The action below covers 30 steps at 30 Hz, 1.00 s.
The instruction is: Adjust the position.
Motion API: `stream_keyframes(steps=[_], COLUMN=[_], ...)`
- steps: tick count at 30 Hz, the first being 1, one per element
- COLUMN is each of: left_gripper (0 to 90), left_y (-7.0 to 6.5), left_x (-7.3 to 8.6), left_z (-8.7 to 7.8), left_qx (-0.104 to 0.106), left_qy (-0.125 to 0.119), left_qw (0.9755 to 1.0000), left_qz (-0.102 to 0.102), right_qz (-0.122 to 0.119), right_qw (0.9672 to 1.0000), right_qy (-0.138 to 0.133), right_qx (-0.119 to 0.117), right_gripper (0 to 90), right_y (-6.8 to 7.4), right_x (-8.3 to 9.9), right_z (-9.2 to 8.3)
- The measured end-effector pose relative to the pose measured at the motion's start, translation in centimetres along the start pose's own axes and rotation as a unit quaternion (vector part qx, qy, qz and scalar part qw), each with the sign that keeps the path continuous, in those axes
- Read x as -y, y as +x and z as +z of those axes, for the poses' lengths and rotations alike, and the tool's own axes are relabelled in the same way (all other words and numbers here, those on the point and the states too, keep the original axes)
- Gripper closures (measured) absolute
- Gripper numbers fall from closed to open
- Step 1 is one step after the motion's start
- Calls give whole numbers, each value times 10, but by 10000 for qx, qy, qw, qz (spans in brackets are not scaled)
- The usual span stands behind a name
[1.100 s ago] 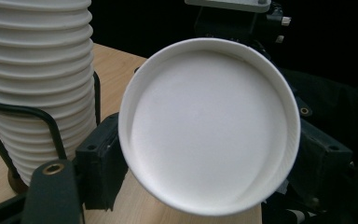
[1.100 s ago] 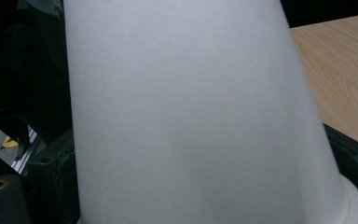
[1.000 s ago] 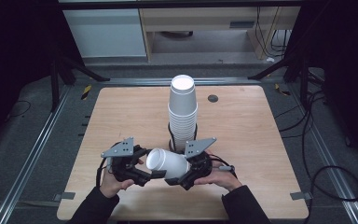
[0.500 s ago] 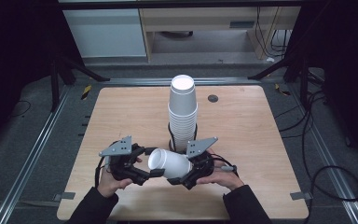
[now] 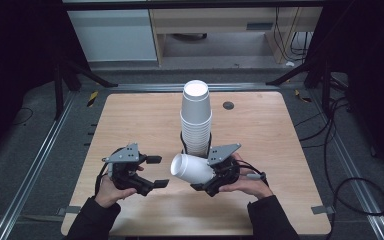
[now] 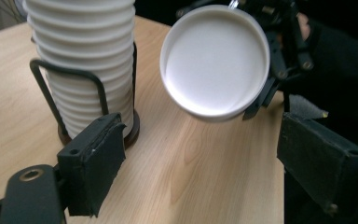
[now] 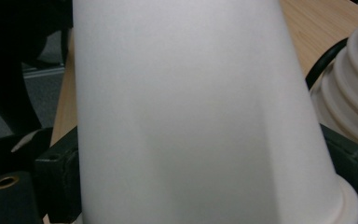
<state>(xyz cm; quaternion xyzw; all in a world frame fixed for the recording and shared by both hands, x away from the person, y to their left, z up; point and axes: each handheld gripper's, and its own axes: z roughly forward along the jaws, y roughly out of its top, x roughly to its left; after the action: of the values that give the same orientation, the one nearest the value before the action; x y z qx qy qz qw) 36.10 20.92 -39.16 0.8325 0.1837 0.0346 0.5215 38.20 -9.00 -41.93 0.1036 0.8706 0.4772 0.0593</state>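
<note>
Held a white cup [image 5: 190, 169] on its side in the right gripper [image 5: 205, 175], just in front of the tall stack of cups [image 5: 196, 120], close to its foot but not touching it. Pinched the cup's wall between the two black jaws, one on each side, with the rolled lip next to the jaws, as seen in the right gripper view. Squeezed in a little just now. Pointed the cup's flat round bottom away from the stack's right side, toward the left gripper [image 5: 157, 172]. Kept the left gripper in front of the stack too, off to its left, a short way from the cup. Had just been opening those jaws, spread wide now, with nothing between them but bare wood. Left the stack upside down in a thin black wire stand [image 6: 51, 88], near the middle of the wooden table [image 5: 130, 120]. Rested both hands on the table's near part, in front of the stack.
</note>
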Motion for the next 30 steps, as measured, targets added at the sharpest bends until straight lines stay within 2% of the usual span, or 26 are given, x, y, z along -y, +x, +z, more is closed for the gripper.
stream_keyframes(steps=[5, 7, 12, 15, 23, 30], left_gripper=[146, 146, 138, 146, 162, 173], left_y=[1, -1, -6, -7, -8, -10], left_x=[6, 7, 10, 12, 14, 15], left_z=[13, 19, 33, 38, 45, 49], left_qx=[-58, -91, 33, 93, 192, 240], left_qy=[387, 555, 925, 1024, 1261, 1379], left_qw=[9992, 9984, 9954, 9944, 9915, 9898], left_qz=[18, 86, 247, 255, 267, 279], right_qz=[-212, -260, -453, -602, -783, -789], right_qw=[9988, 9981, 9947, 9922, 9880, 9885], right_qy=[403, 537, 907, 1088, 1329, 1293], right_qx=[168, 169, 147, 91, 49, -39], right_gripper=[88, 88, 88, 88, 88, 88], right_y=[2, 3, 9, 13, 20, 25], right_x=[1, 2, 3, 3, 0, -4], right_z=[5, 9, 22, 31, 44, 50])
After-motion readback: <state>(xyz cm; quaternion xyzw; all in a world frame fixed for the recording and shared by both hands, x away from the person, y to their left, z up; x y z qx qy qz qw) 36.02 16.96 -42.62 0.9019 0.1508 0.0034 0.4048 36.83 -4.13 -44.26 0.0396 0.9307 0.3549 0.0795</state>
